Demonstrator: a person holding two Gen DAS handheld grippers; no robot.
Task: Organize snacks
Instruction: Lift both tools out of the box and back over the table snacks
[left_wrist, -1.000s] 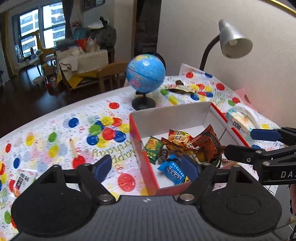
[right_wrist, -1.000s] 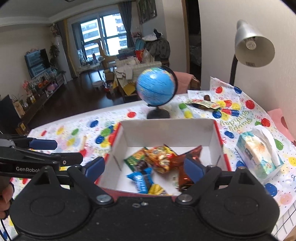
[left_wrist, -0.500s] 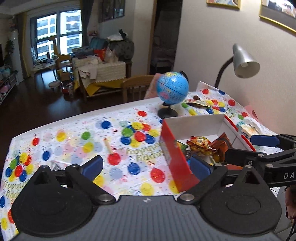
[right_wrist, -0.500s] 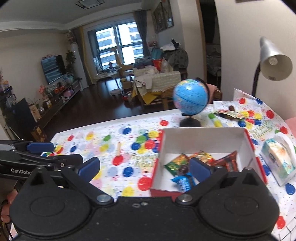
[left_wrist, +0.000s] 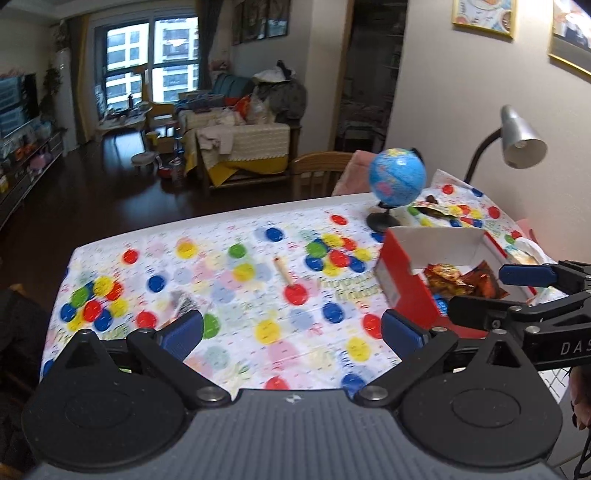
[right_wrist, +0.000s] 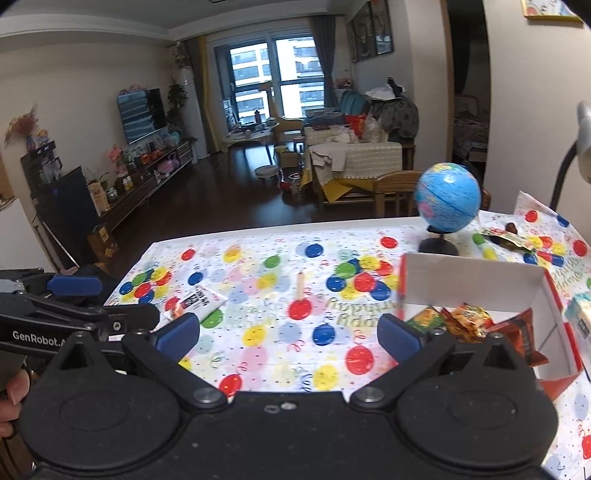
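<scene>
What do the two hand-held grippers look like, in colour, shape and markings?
Both the left gripper and the right gripper are matte black plastic, with two round discs, angled linkage bars and blue padded fingertips. White lettering shows on their sides: "GenRobot" on the left, "DAS" on the right.

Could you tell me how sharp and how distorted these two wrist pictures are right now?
Left wrist view: strong fisheye bending, the globe and tablecloth smeared by motion blur, dark corners. Right wrist view: the same curvature, the globe mildly soft, the snack box fairly sharp, the window bright but not blown out.

Snacks (right_wrist: 469, 321) lie in the box (right_wrist: 476, 280) at the table's (right_wrist: 258, 236) right, globe (right_wrist: 447, 203) behind it.
</scene>
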